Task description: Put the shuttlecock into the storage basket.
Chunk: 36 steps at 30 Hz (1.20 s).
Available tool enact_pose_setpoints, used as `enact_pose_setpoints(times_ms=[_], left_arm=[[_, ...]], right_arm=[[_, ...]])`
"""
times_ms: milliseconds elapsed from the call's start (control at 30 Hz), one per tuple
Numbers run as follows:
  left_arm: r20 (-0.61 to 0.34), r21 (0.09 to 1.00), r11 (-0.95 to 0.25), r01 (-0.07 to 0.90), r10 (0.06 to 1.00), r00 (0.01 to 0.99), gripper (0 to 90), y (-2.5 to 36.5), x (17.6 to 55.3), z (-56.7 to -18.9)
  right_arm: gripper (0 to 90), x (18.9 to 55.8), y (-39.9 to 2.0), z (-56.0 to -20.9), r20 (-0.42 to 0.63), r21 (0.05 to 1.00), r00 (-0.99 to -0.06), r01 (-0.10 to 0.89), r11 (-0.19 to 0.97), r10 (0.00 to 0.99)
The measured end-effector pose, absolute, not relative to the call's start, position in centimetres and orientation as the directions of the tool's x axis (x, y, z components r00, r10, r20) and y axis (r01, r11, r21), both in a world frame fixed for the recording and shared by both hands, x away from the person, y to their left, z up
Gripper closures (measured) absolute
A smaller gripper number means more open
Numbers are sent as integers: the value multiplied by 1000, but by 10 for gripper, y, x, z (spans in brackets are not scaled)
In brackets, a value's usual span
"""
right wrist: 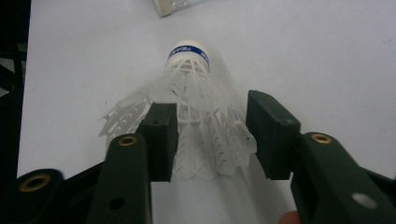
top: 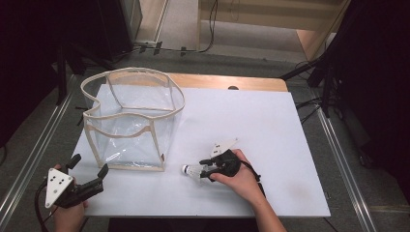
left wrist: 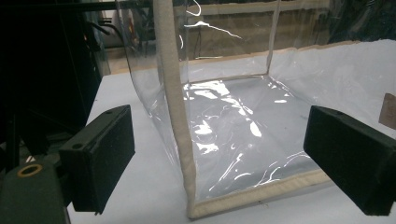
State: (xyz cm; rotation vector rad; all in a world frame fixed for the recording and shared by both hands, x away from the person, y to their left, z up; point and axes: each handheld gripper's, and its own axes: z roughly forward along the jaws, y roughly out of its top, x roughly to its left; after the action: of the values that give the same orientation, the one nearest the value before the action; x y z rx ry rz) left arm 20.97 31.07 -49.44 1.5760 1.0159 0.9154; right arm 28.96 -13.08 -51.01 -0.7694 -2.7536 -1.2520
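A white plastic shuttlecock with a blue band round its cork lies on the white table, cork pointing left toward the bag. My right gripper lies low over the table with its jaws on either side of the skirt. In the right gripper view the pads press the shuttlecock skirt, and some vanes splay out past the left jaw of my right gripper. My left gripper hovers open at the table's near left corner. A clear bag with beige trim stands open-topped at the left.
In the left gripper view the bag's near beige corner seam rises just beyond my open left gripper, nothing between the pads. The white tabletop stretches bare to the right and back. Dark stands and cables flank the table.
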Motion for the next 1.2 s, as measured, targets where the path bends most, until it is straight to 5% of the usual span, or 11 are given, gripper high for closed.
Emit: enact_pose_setpoints(times_ms=[233,467,1200], left_arm=[[72,976,-140,168,931,359,93,310,210,-495],[72,976,-141,168,930,360,93,311,210,-494],[71,976,-140,168,930,360,93,311,210,-494]], right_arm=[[627,289,-123,-511,188,704,-881,429,566,434],[840,288,-122,-510,196,731,-889,413,543,413],[860,286,-132,-489,192,787,-893,388,480,408]])
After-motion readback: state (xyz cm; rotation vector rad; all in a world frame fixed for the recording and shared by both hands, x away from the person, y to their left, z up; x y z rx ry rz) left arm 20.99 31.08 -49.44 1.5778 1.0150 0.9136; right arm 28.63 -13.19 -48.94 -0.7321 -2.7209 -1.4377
